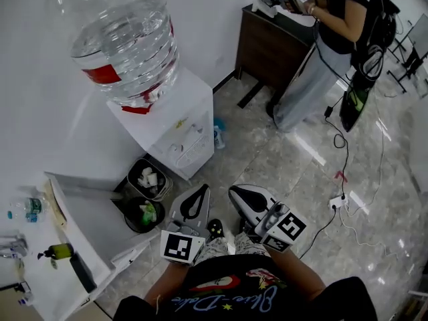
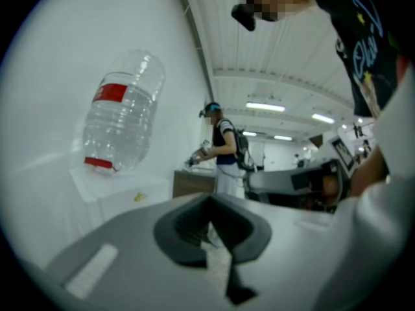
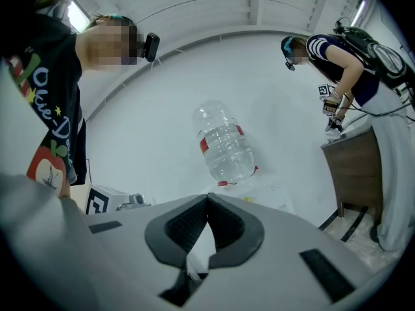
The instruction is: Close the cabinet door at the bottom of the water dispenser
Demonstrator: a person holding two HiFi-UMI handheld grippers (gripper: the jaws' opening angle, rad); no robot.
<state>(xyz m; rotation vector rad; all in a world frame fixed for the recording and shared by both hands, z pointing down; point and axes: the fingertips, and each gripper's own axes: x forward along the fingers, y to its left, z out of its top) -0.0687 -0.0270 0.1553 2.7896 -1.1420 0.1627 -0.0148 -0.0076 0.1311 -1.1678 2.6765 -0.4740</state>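
Held low against the person's dark shirt [image 1: 227, 293], the left gripper [image 1: 201, 190] and right gripper [image 1: 234, 194] point forward over the floor [image 1: 301, 159], side by side and a little apart. The left gripper's fingers [image 2: 183, 230] are pressed together at the tips with nothing between them. The right gripper's fingers [image 3: 183, 229] meet the same way and hold nothing either.

A white bench [image 1: 87, 223] lies to the left of the left fingers. The dispenser [image 1: 190, 116] stands ahead of both pairs of fingers and somewhat to their left, well apart from them, against the white wall. Its door at the bottom cannot be made out from this steep angle, so whether it is open or closed cannot be told. A clear bottle [image 1: 127, 42] with a red label sits upside down on top of the dispenser.

Far ahead and to the right of the right fingers, a second person [image 1: 334, 39] bends over a brown cabinet [image 1: 267, 45].

Two bins [image 1: 148, 179] sit between the dispenser and the bench, just ahead-left of the left fingers. A power strip [image 1: 336, 204] with trailing cables lies on the floor to the right of the right fingers.
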